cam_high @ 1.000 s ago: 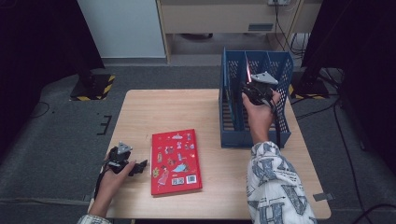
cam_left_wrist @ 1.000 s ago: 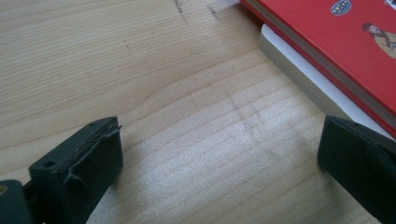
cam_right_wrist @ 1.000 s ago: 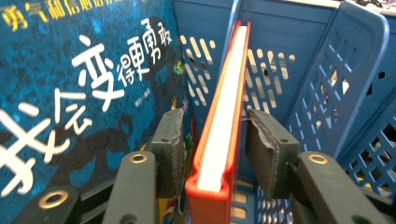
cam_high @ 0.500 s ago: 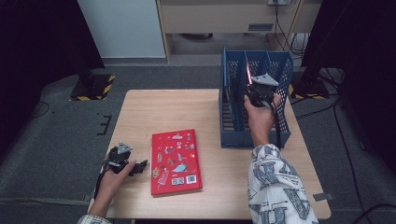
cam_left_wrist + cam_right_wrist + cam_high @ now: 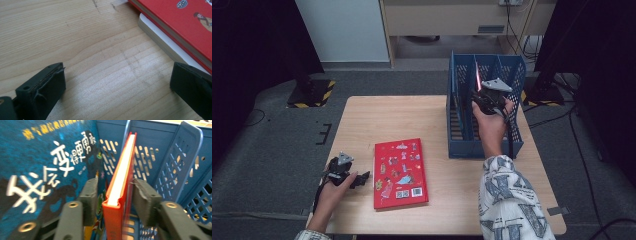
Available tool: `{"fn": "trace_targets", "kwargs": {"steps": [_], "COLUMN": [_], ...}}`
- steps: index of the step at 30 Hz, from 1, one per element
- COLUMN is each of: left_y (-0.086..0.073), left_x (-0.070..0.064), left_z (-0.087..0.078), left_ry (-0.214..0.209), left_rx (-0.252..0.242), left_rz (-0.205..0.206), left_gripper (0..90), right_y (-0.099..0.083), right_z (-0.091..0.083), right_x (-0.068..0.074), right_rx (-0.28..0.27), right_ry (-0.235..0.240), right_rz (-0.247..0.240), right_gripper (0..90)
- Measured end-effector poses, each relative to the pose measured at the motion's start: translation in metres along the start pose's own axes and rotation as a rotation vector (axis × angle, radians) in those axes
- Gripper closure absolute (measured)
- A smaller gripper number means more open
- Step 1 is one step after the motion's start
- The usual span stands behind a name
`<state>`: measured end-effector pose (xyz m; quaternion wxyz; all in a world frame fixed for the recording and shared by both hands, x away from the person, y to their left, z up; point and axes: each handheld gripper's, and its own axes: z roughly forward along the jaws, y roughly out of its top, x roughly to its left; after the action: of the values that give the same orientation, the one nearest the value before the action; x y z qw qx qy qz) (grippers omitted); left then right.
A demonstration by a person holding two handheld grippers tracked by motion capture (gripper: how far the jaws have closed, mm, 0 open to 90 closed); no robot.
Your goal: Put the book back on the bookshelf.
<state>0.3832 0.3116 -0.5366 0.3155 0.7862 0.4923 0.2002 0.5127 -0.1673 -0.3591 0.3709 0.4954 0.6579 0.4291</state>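
A red picture book [image 5: 399,172] lies flat on the wooden table [image 5: 412,115]; in the left gripper view its corner [image 5: 180,22] rests on a pale slab [image 5: 160,40]. My left gripper [image 5: 362,178] [image 5: 117,67] sits just left of it, low over the wood, open and empty. A second red book [image 5: 477,79] [image 5: 120,170] stands upright in the blue file rack [image 5: 464,147]. My right gripper [image 5: 484,97] [image 5: 115,182] is shut on its near edge. A blue book [image 5: 37,170] with white lettering stands beside it on the left.
The rack's perforated dividers [image 5: 175,170] rise close on the right of the held book. The rack stands at the table's right rear, near the far edge. Grey floor surrounds the table, and a cabinet stands behind it.
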Motion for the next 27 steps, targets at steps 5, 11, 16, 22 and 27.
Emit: {"fn": "trace_targets", "kwargs": {"steps": [5,11,16,22,27], "left_y": [0.000,0.000,0.000,0.000,0.001], "left_x": [0.000,0.000,0.000,-0.001,0.000], "left_z": [0.000,0.000,0.000,0.000,-0.001], "left_ry": [0.001,0.002,0.002,-0.001,-0.008], "left_rx": [0.000,0.000,-0.002,-0.001,0.006], "left_rz": [-0.001,-0.001,-0.004,-0.005,0.002], "left_gripper": [0.0,0.0,0.0,0.0,0.9], "right_y": [0.001,-0.002,-0.010,-0.026,-0.045], "right_z": [-0.010,-0.024,-0.035,-0.049,-0.061], "right_x": [-0.001,-0.003,-0.005,-0.004,0.000], "right_rx": [-0.020,-0.032,-0.036,-0.026,-0.011], "right_ry": [0.042,0.083,0.123,0.173,0.215], "right_rz": [0.004,0.011,0.022,0.020,0.022], "right_gripper": [40.7,33.1,28.8,25.1,22.5]}}
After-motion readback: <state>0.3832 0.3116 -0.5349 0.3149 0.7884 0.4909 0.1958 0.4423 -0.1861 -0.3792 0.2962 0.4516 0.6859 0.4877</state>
